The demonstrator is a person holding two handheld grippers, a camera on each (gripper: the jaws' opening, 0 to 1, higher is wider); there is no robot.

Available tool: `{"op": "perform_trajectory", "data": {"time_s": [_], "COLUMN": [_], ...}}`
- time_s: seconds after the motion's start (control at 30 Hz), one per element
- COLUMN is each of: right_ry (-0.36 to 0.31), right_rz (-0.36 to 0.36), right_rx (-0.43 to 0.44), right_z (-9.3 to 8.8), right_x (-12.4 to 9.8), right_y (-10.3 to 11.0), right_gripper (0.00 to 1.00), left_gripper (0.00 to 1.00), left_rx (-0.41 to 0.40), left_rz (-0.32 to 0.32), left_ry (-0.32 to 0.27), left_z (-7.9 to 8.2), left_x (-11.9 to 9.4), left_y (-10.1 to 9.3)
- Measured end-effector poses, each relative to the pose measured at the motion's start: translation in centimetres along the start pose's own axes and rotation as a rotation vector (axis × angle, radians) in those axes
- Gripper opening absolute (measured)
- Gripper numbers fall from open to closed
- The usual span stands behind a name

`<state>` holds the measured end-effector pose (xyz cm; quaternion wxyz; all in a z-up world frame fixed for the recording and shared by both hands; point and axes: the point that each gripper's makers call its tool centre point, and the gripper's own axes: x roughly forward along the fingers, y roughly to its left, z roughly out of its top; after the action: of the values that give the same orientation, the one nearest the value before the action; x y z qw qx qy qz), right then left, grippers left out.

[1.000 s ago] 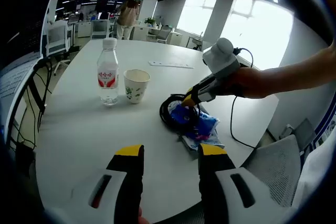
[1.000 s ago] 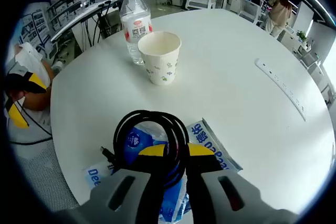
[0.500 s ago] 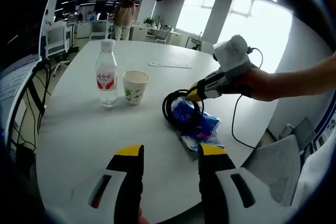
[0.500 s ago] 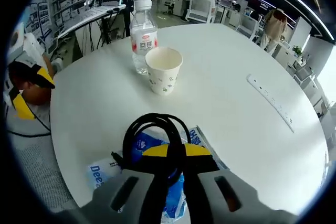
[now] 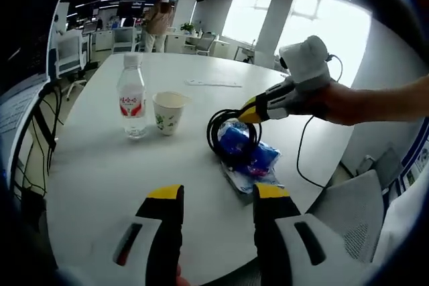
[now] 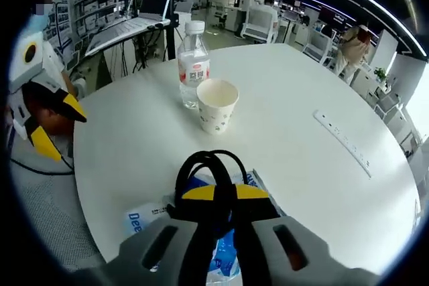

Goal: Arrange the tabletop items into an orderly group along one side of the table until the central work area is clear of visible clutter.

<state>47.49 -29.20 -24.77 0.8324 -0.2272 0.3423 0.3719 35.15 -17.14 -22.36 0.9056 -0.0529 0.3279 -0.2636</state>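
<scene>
The right tool is clamped on the black cable coil, which hangs over the blue packet near the counter centre. The left tool is open with nothing between its jaws. The bottle and cup stand side by side at 10 o'clock.

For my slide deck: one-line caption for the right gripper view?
Right gripper lifts a coiled black cable off blue packets, near paper cup and bottle.
</scene>
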Motion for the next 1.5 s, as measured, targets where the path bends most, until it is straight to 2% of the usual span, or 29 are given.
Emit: {"op": "perform_trajectory", "data": {"time_s": [0.23,0.77,1.13,1.5], "right_ry": [-0.044,-0.124,-0.132,-0.119], "right_rz": [-0.02,-0.064,-0.114,-0.185], "right_rx": [-0.079,-0.084,-0.071,-0.022], "right_z": [1.3,3.2,2.6,-0.4], "right_x": [-1.5,-4.5,-6.8,-9.7], "right_y": [0.1,-0.7,-2.4,-5.6], "right_gripper": [0.04,0.04,0.05,0.05], "left_gripper": [0.4,0.4,0.4,0.4], "left_rx": [0.01,0.026,0.044,0.056], "left_rz": [-0.008,-0.023,-0.039,-0.056], "left_ry": [0.003,0.006,0.015,0.017], "left_z": [0.1,0.2,0.2,0.7], "left_x": [0.2,0.3,0.7,1.3], "left_y": [-0.2,-1.0,-1.6,-2.2]}}
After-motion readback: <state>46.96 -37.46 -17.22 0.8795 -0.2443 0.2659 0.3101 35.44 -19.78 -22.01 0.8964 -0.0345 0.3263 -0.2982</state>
